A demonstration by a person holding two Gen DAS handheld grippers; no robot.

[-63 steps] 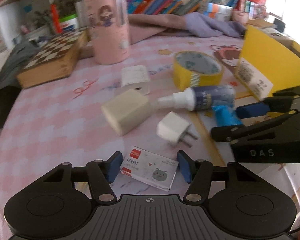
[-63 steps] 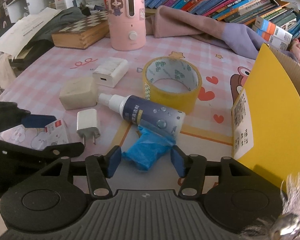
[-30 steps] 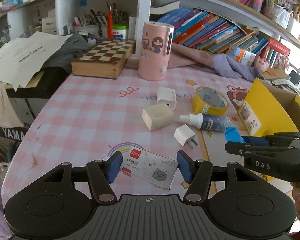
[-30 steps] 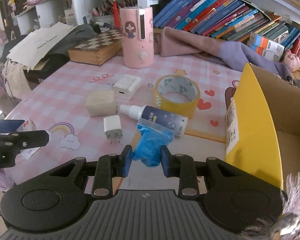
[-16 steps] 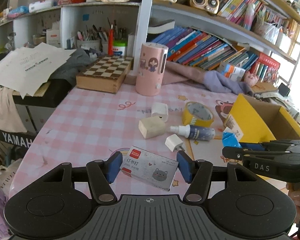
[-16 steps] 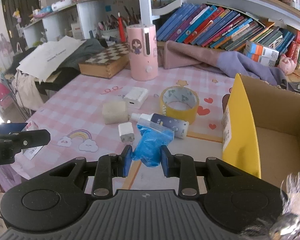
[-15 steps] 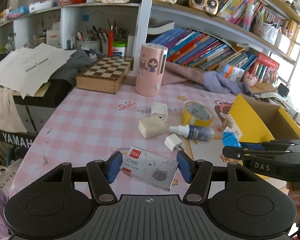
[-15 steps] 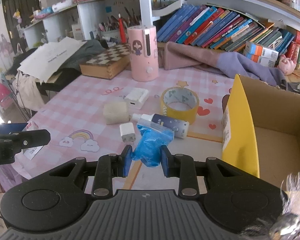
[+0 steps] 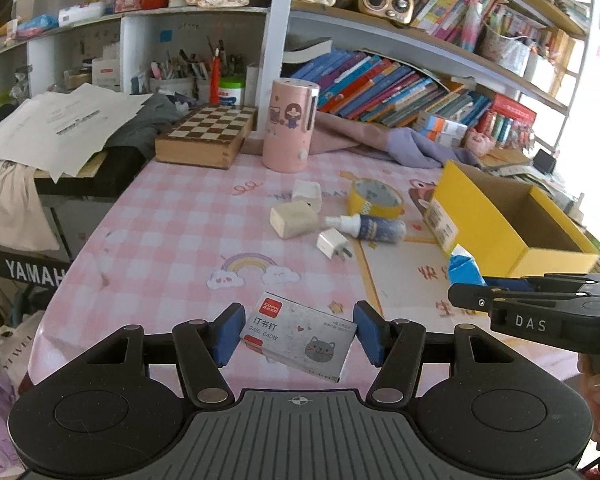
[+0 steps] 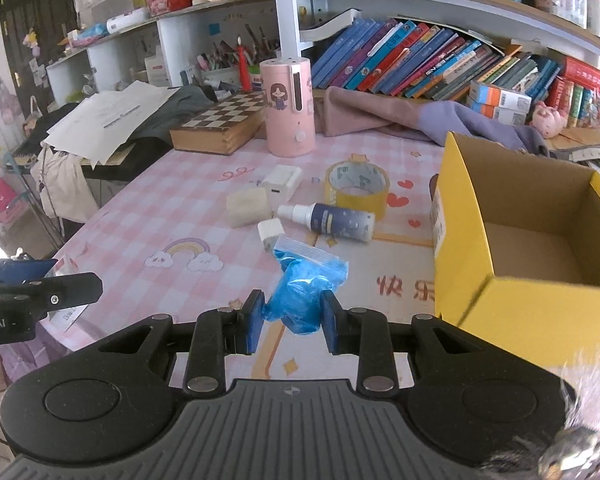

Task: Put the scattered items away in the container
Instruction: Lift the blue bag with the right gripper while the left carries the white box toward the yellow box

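Nearest the left camera, the left gripper (image 9: 298,334) is clamping its jaws on a small staple box (image 9: 298,336) with a cat on the label, holding it clear above the pink checked table (image 9: 172,240). Just beside it, the right gripper (image 10: 288,322) is pinching a crumpled blue plastic bag (image 10: 300,296) in nearly closed jaws, also off the table. A second ago both loads were hanging low over the clutter; now both hands are rising and pulling back, so far more of the table and the shelves is showing in each view. That suggests two items are already collected and are travelling toward the yellow cardboard box (image 10: 540,312), which is standing open and bare inside at the right, near the bag. Farther out, a white plug (image 9: 332,245), a spray bottle (image 9: 366,227), a beige block (image 9: 294,221), a white charger (image 9: 307,193) and a roll of yellow tape (image 9: 375,199) are still lying on the table, waiting their turn. Beyond them, a pink cylinder (image 9: 290,127) and a chessboard case (image 9: 208,136) are standing at the far edge.
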